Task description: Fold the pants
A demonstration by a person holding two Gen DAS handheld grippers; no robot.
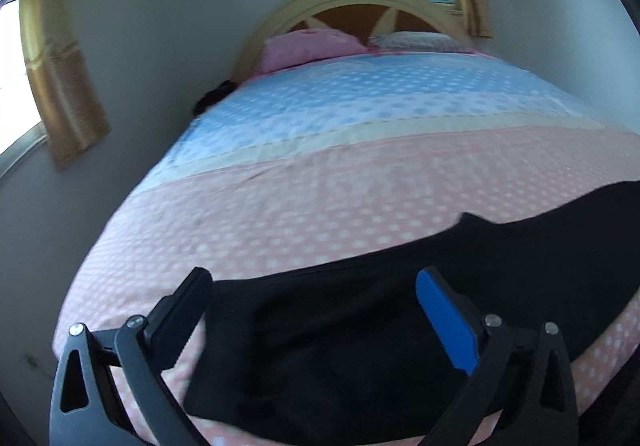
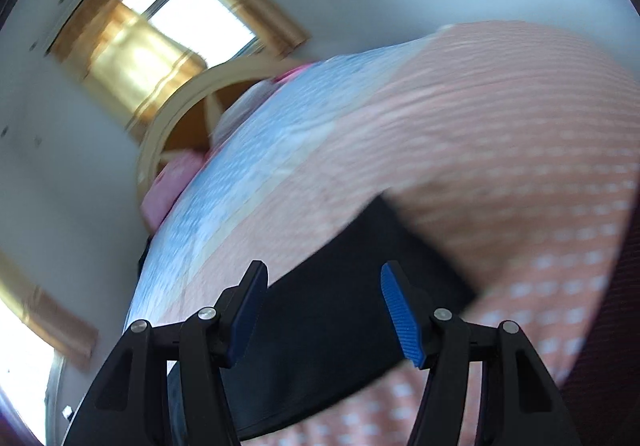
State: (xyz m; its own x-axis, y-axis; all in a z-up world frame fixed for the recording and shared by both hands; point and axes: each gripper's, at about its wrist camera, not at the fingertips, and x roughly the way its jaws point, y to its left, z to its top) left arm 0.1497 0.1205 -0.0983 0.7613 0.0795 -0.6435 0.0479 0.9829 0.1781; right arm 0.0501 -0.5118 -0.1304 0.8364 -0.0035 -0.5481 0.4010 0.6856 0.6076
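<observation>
Black pants [image 1: 360,342] lie flat on the pink part of the bedspread [image 1: 280,214], stretching from the near left to the right edge. My left gripper [image 1: 316,282] is open, its fingers spread above the near end of the pants, holding nothing. In the right wrist view, which is tilted and blurred, the pants [image 2: 344,318] lie across the bedspread [image 2: 500,166]. My right gripper [image 2: 324,278] is open above them, with nothing between its blue pads.
The bed has a pink and blue dotted cover, pillows [image 1: 312,46] and an arched wooden headboard [image 1: 360,2] at the far end. White walls and windows with gold curtains [image 1: 52,86] stand on the left and behind the bed.
</observation>
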